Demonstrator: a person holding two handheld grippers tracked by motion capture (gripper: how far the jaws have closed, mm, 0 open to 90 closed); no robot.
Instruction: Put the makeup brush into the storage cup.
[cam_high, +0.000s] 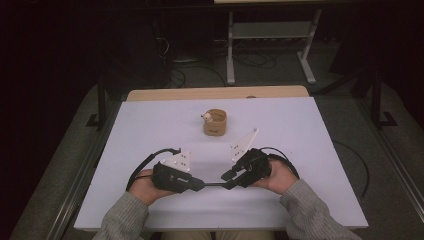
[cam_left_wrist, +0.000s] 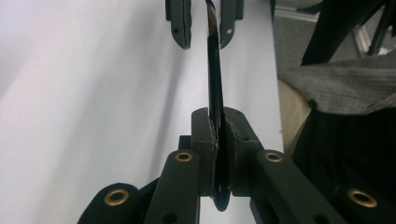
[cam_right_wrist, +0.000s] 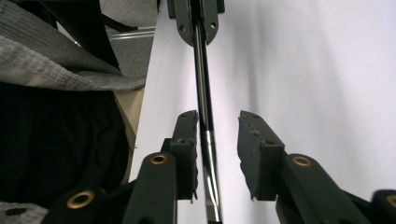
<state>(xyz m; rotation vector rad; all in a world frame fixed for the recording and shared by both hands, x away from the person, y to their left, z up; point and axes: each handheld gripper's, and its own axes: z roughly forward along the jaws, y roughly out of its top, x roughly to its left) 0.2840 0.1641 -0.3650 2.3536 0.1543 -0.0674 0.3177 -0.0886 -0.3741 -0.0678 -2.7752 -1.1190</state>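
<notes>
A thin black-and-silver rod (cam_right_wrist: 205, 140) runs between the right claw's (cam_right_wrist: 218, 135) parted jaws.

**Other things on and around the table**

A small round brown holder (cam_high: 215, 123) stands on the white table (cam_high: 150, 130), with a little pale ball at its rim. Behind the table, a grey metal stand (cam_high: 270, 35) and dark cables (cam_high: 200, 70) are on the floor.

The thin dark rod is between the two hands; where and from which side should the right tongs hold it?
Grip the rod on its free end, near the shiny metal part, coming along its length from the end opposite the left tongs. It is slim, straight and level above the table, already clamped at the other end. The right tongs stand open around it, so they probably only need to close.
</notes>
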